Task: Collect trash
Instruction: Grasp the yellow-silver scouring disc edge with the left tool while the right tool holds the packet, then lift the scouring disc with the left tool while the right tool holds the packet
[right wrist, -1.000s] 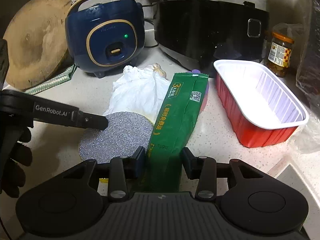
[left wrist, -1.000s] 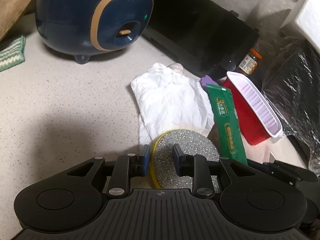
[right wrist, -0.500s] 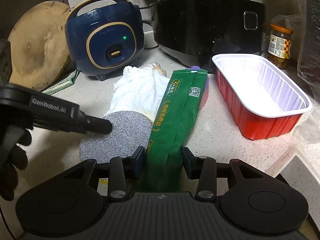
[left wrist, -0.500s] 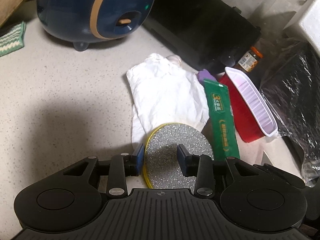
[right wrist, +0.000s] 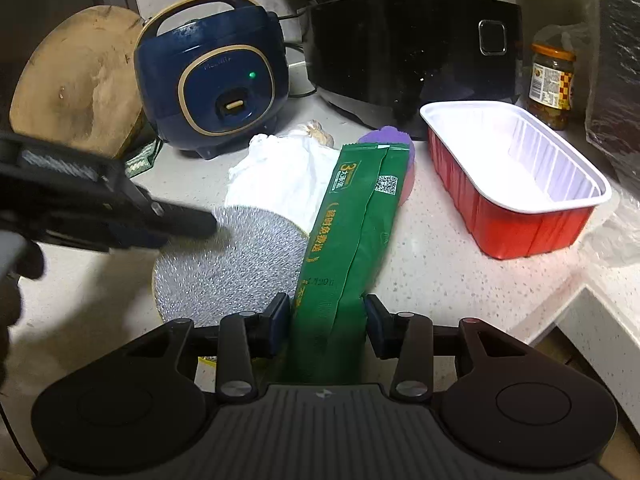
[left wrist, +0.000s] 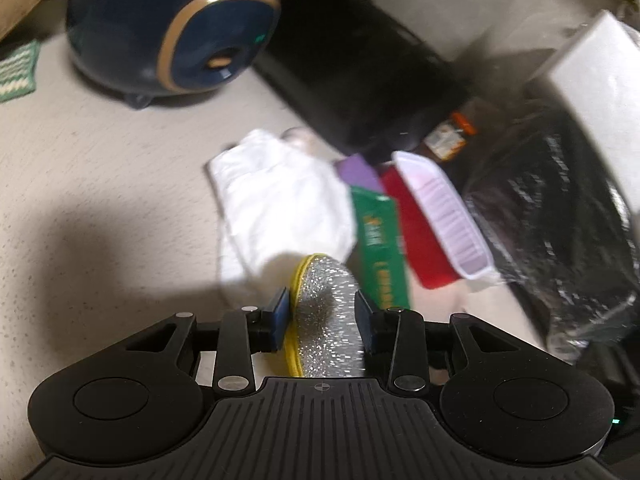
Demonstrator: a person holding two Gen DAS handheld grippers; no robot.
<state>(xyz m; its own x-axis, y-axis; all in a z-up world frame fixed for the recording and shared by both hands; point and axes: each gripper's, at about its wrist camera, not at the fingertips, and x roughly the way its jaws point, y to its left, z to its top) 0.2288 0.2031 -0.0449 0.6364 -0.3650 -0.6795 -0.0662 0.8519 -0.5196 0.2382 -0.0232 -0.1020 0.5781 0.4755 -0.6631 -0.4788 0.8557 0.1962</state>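
The left gripper (left wrist: 321,312) has its jaws wide, and the silver scrubber (left wrist: 328,316) with its yellow rim stands between them; the blur hides whether the pads touch it, though a thin gap seems to show at the left pad. Ahead of these jaws lies the white cloth (left wrist: 280,200) on the counter (left wrist: 100,168), with the blue cooker (left wrist: 172,28) beyond it to the left.

The right gripper (right wrist: 327,320) has its jaws at a middling width, closed on the near end of the green packet (right wrist: 352,224), which runs straight ahead from them across the counter. Left of these jaws the scrubber (right wrist: 232,264) lies flat, with the left gripper's finger (right wrist: 180,222) over its far edge. Ahead and right of the jaws sits the red tray (right wrist: 516,184), white inside. A purple thing (right wrist: 386,136) peeps out past the packet's far end. Beyond stand the black cooker (right wrist: 412,48) and, far right, a jar (right wrist: 552,84).
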